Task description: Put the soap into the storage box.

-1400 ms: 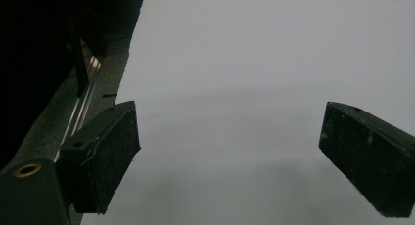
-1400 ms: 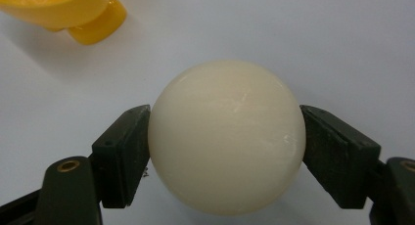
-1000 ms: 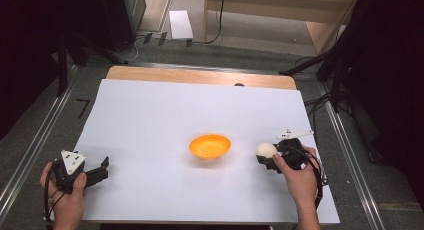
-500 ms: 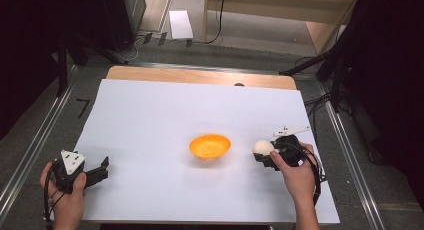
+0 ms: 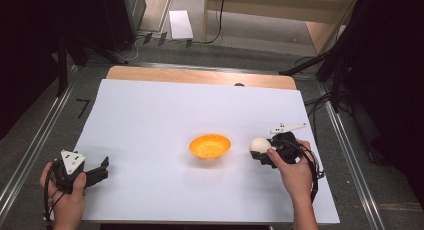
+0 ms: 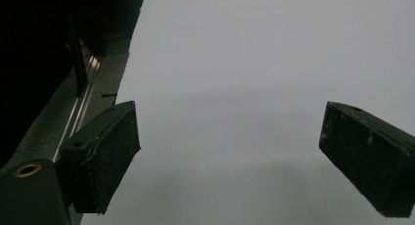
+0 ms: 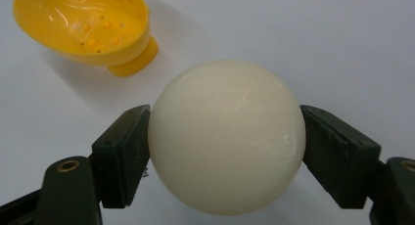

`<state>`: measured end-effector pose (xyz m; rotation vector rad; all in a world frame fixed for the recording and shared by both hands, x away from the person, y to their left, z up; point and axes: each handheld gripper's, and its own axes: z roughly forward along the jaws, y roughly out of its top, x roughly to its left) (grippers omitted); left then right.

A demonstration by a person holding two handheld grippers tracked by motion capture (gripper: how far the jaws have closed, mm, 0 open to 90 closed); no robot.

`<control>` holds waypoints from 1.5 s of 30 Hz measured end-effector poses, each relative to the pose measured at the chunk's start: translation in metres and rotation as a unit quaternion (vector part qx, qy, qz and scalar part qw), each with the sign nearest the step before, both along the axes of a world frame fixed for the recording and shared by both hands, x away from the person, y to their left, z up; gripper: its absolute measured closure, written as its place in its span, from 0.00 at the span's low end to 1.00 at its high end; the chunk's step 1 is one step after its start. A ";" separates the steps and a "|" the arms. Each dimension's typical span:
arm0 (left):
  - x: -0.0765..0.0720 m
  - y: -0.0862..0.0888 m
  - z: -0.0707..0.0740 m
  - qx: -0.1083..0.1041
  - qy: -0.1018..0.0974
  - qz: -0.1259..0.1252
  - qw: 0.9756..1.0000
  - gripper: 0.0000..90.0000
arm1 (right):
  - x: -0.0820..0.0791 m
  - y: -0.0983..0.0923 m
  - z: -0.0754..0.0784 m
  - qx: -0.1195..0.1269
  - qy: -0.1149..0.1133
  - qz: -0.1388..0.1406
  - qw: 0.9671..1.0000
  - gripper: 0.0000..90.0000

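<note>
Here, right claw [image 7: 225, 151] clamped on white ball [image 7: 226, 137] beside orange bowl [image 5: 210, 146], left claw [image 6: 230, 161] resting low, jaws apart.

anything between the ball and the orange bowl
Nothing: in the high view only bare white sheet separates the ball, held in the right gripper, from the bowl.

1. The left gripper [image 5: 102, 171], at the lower left of the high view, has a black body topped by a pale grey three-cornered plate with small dark dots.
2. A thin black cable loops from it beside the left hand [image 5: 67, 197].
3. The right gripper [image 5: 256, 153], at the lower right, is black, with black cable over the right hand [image 5: 292, 172].
4. The jaws are thick, dark, rectangular blocks with scuffed faces; brass-ringed holes sit at their bases.
5. The forearms are bare, with no sleeves.
</note>
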<state>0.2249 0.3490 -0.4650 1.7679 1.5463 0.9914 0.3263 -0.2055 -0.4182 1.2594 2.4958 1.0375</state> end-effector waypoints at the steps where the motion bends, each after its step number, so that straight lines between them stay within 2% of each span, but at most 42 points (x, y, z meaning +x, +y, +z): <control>1: 0.000 0.000 0.000 0.000 0.000 0.000 1.000 0.10 | 0.000 0.001 0.000 0.001 -0.001 0.002 1.000 0.26; 24: 0.000 0.000 0.000 0.000 0.000 0.000 1.000 0.10 | 0.006 0.015 0.008 0.008 -0.004 0.017 1.000 0.26; 27: 0.000 0.000 0.000 0.000 0.000 0.000 1.000 0.10 | 0.006 0.021 0.010 0.016 -0.003 0.017 1.000 0.26; 37: 0.000 0.000 0.000 -0.001 0.000 -0.001 1.000 0.10 | 0.011 0.040 0.012 0.015 -0.007 0.032 0.999 0.26; 45: 0.000 0.000 0.000 0.000 0.000 -0.001 1.000 0.10 | 0.012 0.044 0.013 0.015 -0.006 0.037 0.999 0.26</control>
